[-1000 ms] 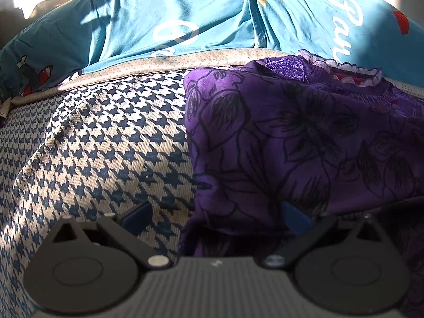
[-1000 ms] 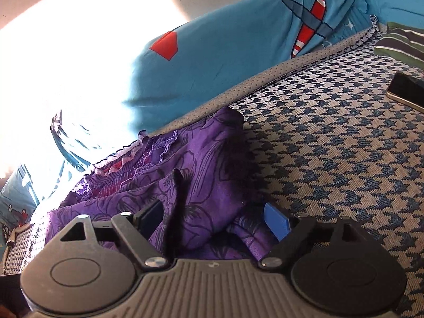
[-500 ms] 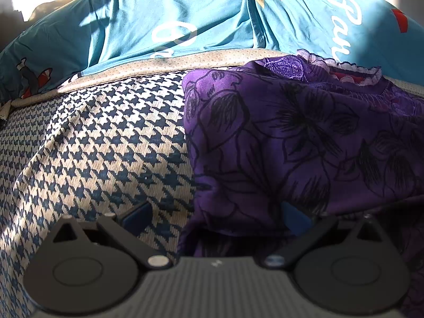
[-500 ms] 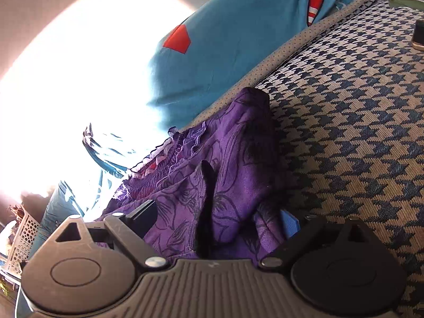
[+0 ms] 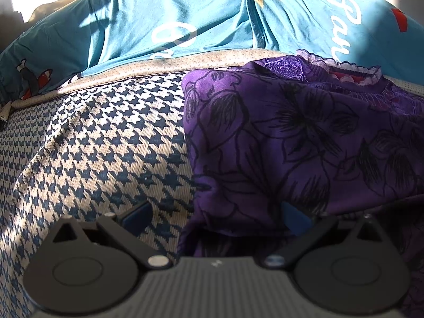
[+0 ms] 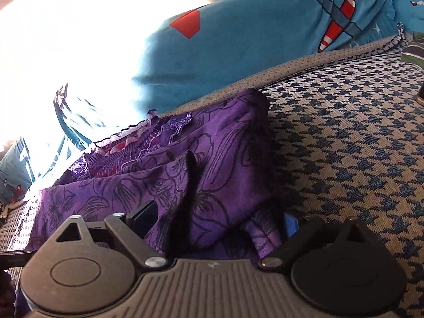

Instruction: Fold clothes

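Two grippers work at one purple flowered garment, which lies bunched on a blue-and-cream houndstooth bed cover, its frilled edge toward the far side where teal printed pillows lean. In the left wrist view the garment fills the right half of the scene and the bare cover the left. The left gripper stands spread wide: its left finger sits over bare cover, and its right finger is at the garment's near folded edge, with cloth draped over it. In the right wrist view the right gripper is also spread, its jaws having just been closing, and a raised fold of the purple cloth stands between the fingers without either pad plainly pressing it. Houndstooth cover stretches away to the right of the garment there, and a striped cloth lies at the far right edge.
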`<state>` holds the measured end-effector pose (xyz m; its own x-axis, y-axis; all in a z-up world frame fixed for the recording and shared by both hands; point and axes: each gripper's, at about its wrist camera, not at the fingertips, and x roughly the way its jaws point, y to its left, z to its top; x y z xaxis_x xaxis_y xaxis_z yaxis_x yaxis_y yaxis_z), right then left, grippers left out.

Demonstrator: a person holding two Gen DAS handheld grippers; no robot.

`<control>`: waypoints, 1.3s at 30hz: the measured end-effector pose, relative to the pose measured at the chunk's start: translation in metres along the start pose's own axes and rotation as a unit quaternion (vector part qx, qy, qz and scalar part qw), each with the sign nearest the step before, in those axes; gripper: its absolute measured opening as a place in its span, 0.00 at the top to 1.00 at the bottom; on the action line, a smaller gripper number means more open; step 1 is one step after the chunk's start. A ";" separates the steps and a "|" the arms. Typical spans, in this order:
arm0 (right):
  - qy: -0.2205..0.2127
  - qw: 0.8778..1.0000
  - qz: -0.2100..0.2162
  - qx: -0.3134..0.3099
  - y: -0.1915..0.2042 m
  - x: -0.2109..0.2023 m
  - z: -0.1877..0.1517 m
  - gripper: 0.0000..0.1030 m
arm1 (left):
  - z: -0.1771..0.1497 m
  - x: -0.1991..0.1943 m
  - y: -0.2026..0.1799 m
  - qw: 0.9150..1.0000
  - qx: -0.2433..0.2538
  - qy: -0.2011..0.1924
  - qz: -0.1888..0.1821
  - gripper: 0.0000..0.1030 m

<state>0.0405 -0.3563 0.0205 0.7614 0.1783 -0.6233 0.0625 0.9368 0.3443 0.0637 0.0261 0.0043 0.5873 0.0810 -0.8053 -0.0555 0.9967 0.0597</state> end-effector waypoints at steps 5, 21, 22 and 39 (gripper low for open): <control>-0.007 1.000 -0.001 0.008 -0.003 0.002 0.001 0.54 | 0.000 0.000 0.000 1.000 0.001 0.001 0.000 0.00; -0.014 1.000 -0.005 0.006 0.005 0.006 -0.003 0.58 | -0.002 0.001 -0.001 1.000 0.000 0.001 0.001 0.00; -0.014 1.000 -0.008 -0.001 0.007 0.006 -0.003 0.57 | -0.002 0.000 -0.001 1.000 0.001 0.000 0.002 0.00; -0.106 0.991 0.001 -0.077 0.092 -0.032 0.010 0.77 | 0.010 -0.025 0.020 0.999 -0.032 0.007 0.004 0.00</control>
<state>0.0280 -0.2787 0.0792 0.8807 0.1284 -0.4559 -0.0257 0.9741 0.2247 0.0560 0.0439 0.0312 0.5752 0.0877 -0.8133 -0.1120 0.9933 0.0279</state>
